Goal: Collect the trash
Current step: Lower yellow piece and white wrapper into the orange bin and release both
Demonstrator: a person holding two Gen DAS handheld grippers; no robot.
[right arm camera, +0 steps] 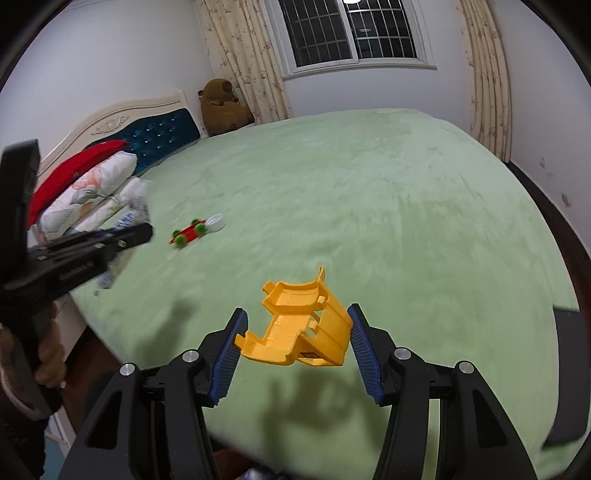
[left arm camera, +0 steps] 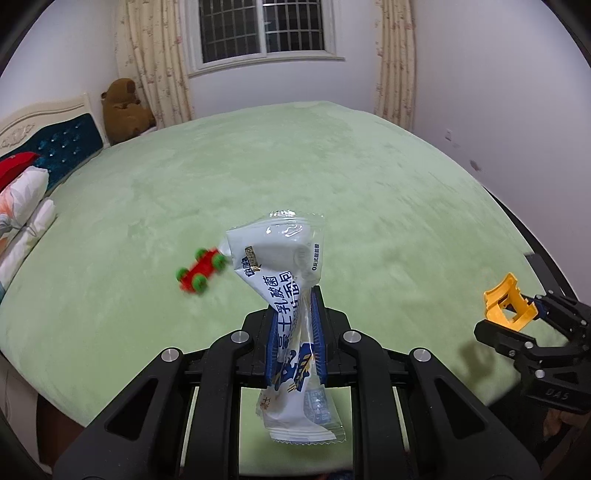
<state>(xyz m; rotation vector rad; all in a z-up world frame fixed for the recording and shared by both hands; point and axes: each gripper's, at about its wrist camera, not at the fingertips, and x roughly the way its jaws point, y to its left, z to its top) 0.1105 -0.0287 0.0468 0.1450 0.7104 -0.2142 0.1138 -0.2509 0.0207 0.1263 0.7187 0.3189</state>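
Pillows are stacked at the far left against the headboard, three at least, the top one red. One brown teddy bear is propped in the corner beside the curtain. On the green bed one red toy car with green wheels is seen, and just beside it, in the right wrist view, one white cap. One white snack wrapper with blue print is clamped upright between the blue pads of the left claw, lifted above the bed. Further right, one yellow plastic piece is gripped between the pads of the right claw and held above the bed, its shadow cast below. One barred window is seen behind.
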